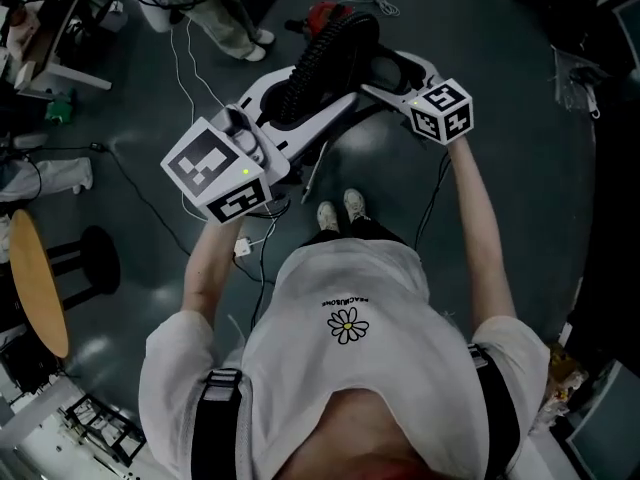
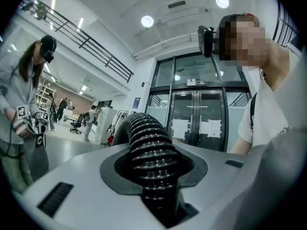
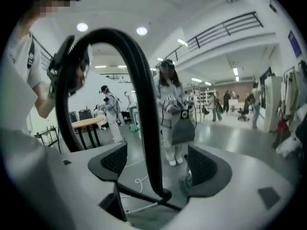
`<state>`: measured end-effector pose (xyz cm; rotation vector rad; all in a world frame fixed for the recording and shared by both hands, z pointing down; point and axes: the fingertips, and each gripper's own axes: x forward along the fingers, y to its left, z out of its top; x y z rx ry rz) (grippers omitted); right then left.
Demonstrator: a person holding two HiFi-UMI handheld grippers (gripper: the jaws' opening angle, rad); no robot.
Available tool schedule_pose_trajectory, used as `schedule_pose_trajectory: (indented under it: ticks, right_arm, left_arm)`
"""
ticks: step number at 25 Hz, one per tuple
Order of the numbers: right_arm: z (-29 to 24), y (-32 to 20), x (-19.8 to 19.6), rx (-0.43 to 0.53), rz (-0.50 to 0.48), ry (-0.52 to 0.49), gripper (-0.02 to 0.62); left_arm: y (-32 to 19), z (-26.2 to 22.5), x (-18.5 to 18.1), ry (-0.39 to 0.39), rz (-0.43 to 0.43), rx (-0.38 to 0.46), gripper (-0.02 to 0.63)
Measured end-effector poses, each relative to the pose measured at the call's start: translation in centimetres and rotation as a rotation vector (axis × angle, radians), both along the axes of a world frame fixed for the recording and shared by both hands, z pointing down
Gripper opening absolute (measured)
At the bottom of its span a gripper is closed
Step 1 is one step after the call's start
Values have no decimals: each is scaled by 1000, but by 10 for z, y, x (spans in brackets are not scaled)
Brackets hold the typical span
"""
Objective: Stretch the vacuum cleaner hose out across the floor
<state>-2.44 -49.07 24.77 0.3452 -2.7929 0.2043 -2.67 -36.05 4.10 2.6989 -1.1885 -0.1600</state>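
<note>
The black ribbed vacuum hose arches up from the red vacuum cleaner on the dark floor. My left gripper is shut on the hose, and in the left gripper view the ribbed hose fills the gap between the jaws of the left gripper. My right gripper is held to the right of the hose. Seen from the right gripper, its jaws stand wide apart. A smooth black curved tube of the hose passes through that gap without either pad closing on it.
Another person with grippers stands close by, seen too in the left gripper view. White cables trail over the floor. A round wooden table and a black stool stand at the left. My shoes are below the grippers.
</note>
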Motion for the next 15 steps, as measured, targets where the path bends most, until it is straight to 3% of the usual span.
schedule_pose_trajectory:
  ticks: [4, 7, 10, 11, 12, 15]
  right_arm:
    - [110, 23, -18, -131, 0, 114, 382]
    - [136, 38, -44, -177, -20, 106, 382]
    - [134, 20, -57, -135, 45, 117, 377]
    - [130, 11, -52, -115, 74, 147, 248]
    - [124, 1, -44, -88, 100, 182, 207]
    - [83, -28, -16, 17, 196, 205, 187]
  left_arm:
    - [29, -30, -15, -2, -31, 16, 144]
    - [52, -49, -11, -1, -9, 55, 144]
    - [75, -65, -6, 21, 11, 92, 144]
    - [82, -64, -6, 16, 6, 91, 144]
    - [87, -61, -9, 10, -3, 79, 144]
    - [98, -44, -28, 8, -43, 18, 144]
